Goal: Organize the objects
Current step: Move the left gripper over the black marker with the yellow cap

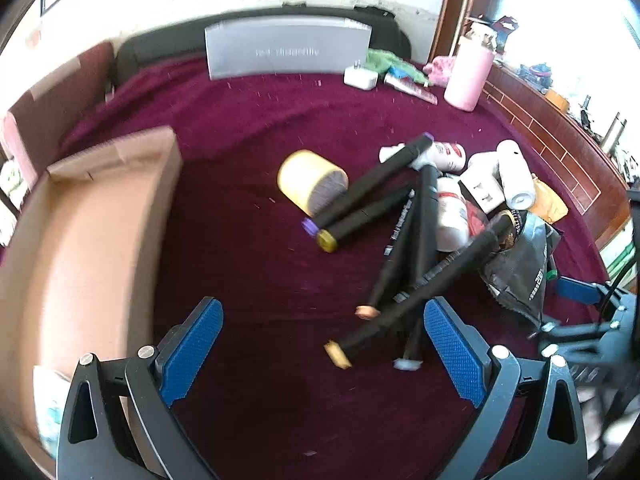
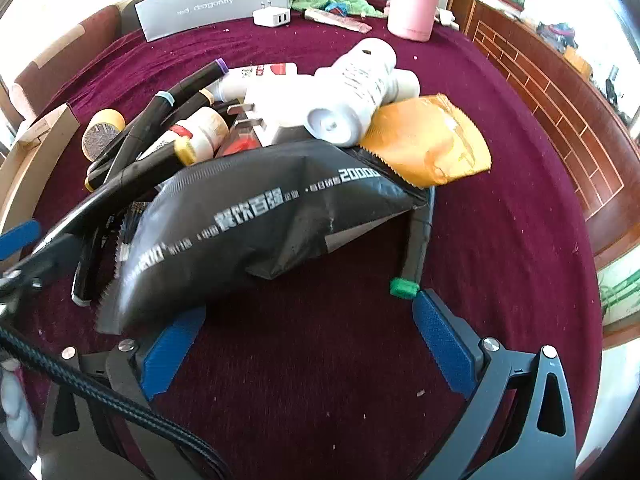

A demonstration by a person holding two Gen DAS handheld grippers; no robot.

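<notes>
Blue-padded left hand-held gripper spread, over markers

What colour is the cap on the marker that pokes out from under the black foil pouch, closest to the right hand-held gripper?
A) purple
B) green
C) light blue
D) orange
B: in the right wrist view, the marker emerging from beneath the black foil pouch ends in a green cap, just ahead of the right hand-held gripper, whose jaws stand open.

The grey box reads "red dragonfly". The black pouch bears white Chinese characters "餐饮百强" plus "200" and "20000".
</notes>
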